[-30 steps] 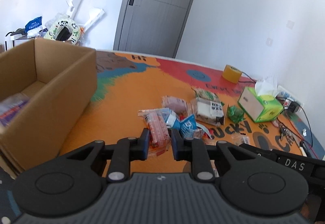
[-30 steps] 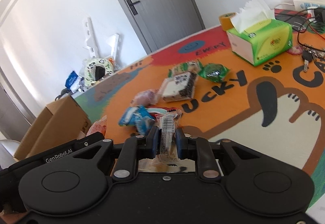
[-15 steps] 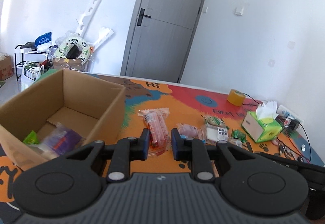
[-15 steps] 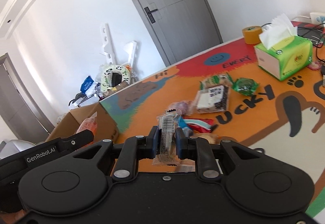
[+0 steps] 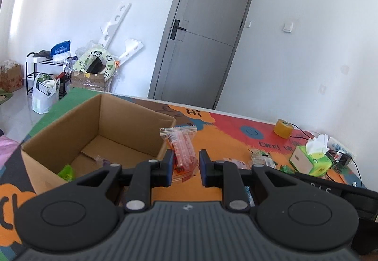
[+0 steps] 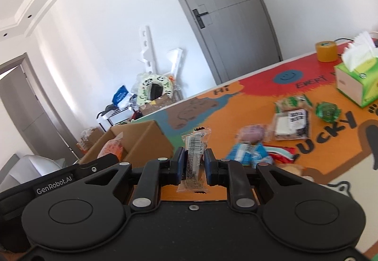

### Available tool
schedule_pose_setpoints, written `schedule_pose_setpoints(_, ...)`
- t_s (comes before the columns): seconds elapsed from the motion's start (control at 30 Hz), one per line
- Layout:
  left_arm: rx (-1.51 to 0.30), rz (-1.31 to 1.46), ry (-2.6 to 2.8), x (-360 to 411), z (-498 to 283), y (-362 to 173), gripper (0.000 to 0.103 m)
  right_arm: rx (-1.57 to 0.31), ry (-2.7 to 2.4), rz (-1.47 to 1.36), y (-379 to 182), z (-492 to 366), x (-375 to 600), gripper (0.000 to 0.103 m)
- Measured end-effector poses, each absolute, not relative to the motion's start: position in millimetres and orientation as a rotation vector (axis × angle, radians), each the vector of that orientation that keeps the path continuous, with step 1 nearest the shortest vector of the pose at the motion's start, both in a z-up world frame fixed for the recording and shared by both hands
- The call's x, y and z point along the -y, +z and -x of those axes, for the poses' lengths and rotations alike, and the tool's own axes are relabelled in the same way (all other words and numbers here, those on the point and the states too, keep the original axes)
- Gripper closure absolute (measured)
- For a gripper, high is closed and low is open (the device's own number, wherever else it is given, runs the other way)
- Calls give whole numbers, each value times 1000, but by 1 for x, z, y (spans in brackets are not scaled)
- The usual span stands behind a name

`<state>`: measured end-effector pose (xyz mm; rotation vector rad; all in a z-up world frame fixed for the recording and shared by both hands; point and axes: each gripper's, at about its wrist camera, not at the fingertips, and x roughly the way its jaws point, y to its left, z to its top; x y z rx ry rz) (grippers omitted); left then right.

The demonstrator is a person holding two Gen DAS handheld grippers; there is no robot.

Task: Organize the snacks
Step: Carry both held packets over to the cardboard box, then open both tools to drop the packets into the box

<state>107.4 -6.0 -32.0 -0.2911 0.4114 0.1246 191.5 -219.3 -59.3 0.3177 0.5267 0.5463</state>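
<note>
The left hand-held gripper (image 5: pixel 183 167) is clamped on a clear packet of orange-red snack (image 5: pixel 183 151), which stands upright between its blue pads, its crimped top edge rising above them. Just past it to the left sits an open cardboard box (image 5: pixel 132 140) at the left end of the worktop (image 5: pixel 226 133), close to the near edge. Inside the box lie a green wrapper (image 5: pixel 66 171) near the front wall and a pale purplish packet (image 5: pixel 102 159) on the floor of the box.

The right hand-held gripper (image 6: pixel 193 167) is closed on a clear-wrapped snack bar with a barcode (image 6: pixel 195 159), also held upright — its sealed top sticks up above the pads and its lower end hangs below them. In the right wrist view the left hand-held gripper's body crosses the lower left, with its orange packet showing in front of the box.

The remaining snacks (image 6: pixel 281 133) lie loose in a cluster around the middle of the worktop: a blue pouch, a pink one, a red-and-white wrapper, a dark cake in clear film, and a small green packet. Toward the far right corner stand a green tissue box (image 6: pixel 356 82) and a roll of yellow tape (image 6: pixel 326 51), with cables beyond them.
</note>
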Motion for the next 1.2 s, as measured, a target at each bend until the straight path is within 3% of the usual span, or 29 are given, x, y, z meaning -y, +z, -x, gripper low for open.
schedule_pose_setpoints(0.77, -414, 354, 260, -76, -111, -36, 81, -523, 671, -268, -43, -199, 132, 84)
schedule_pose_setpoints(1.07, -446, 348, 293, -95, -110, -36, 77, -539, 711, -254, -45, -206, 96, 84)
schedule_pose_setpoints(1.2, -438, 350, 325, -102, -102, -33, 69, -551, 725, -264, -47, -210, 87, 83)
